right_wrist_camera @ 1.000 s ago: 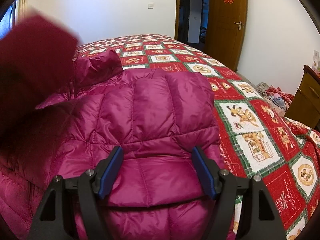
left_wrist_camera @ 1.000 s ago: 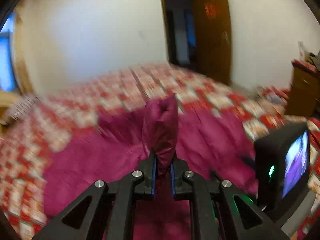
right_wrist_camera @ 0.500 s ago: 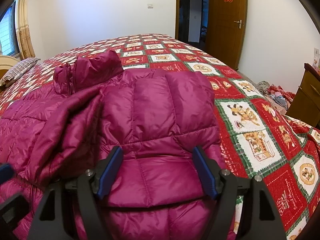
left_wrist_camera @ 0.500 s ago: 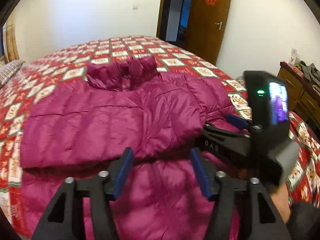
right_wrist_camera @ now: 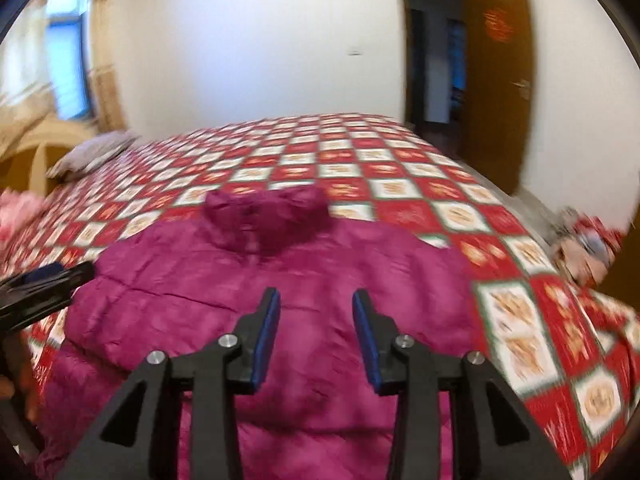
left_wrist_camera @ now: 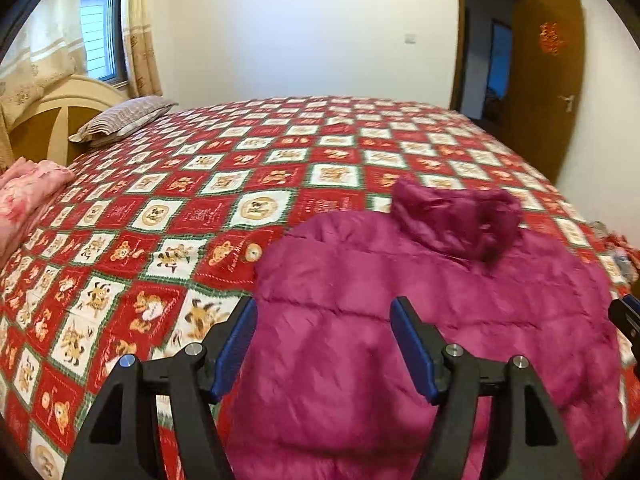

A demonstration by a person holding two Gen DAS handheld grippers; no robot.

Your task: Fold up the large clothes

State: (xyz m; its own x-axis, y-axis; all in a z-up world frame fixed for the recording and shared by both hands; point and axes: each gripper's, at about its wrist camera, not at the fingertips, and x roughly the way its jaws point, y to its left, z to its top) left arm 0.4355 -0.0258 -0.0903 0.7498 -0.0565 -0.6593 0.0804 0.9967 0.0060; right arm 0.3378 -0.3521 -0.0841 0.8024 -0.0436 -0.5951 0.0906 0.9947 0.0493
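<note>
My left tongs (left_wrist_camera: 322, 340) stand wide apart over the near left part of a magenta puffer jacket (left_wrist_camera: 420, 320), with nothing pinched between the blue pads (left_wrist_camera: 234, 348); their jaws have just been opening a little further. My right tongs (right_wrist_camera: 316, 336) have just been closing, yet a gap shows between their pads and no fabric sits in it, so they too grip nothing. The jacket lies flat on the bed, on a red, white and green checked bedspread (left_wrist_camera: 180, 208), its collar (left_wrist_camera: 456, 216) bunched up at the far end, towards the door (left_wrist_camera: 548, 80). In the right wrist view the jacket fills the near middle, and the left tongs poke in from the left edge, just beside its left shoulder. A striped pillow (left_wrist_camera: 124, 118) rests by the wooden headboard (left_wrist_camera: 60, 108) under the curtained window (left_wrist_camera: 100, 20), and a pink blanket (left_wrist_camera: 28, 192) lies bunched at the bed's left edge. The right wrist view is blurred.
</note>
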